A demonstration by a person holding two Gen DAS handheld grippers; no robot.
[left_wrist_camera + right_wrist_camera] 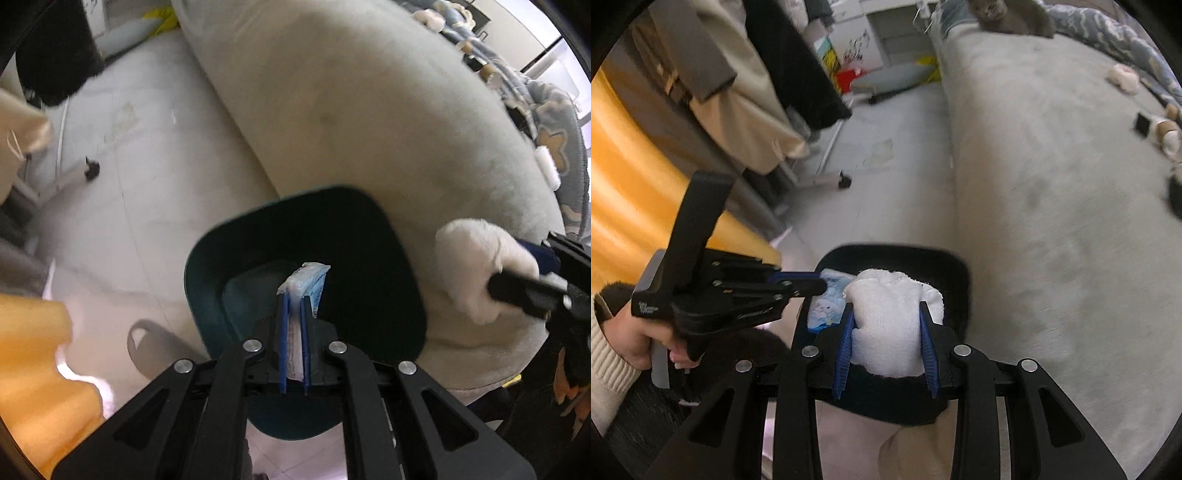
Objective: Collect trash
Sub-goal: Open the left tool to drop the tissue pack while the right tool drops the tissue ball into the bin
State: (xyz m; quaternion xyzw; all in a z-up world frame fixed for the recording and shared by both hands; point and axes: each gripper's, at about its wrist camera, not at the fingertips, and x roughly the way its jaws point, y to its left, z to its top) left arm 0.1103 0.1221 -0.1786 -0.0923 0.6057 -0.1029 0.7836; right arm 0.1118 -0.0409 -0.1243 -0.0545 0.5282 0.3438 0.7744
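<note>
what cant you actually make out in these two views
- Inside of the dark bin: left wrist view, its floor is partly covered by the left gripper and the blue wrapper it clamps.
- Bin in right wrist view: the white cloth wad in the right gripper hides most of it.
- Small items on the sofa: blurred, cut by the edge.

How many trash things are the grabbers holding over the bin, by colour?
Blue and white: 1, the wrapper in the left gripper.
White: 1, the cloth wad in the right gripper.
Total: 2, both over the dark bin.
</note>
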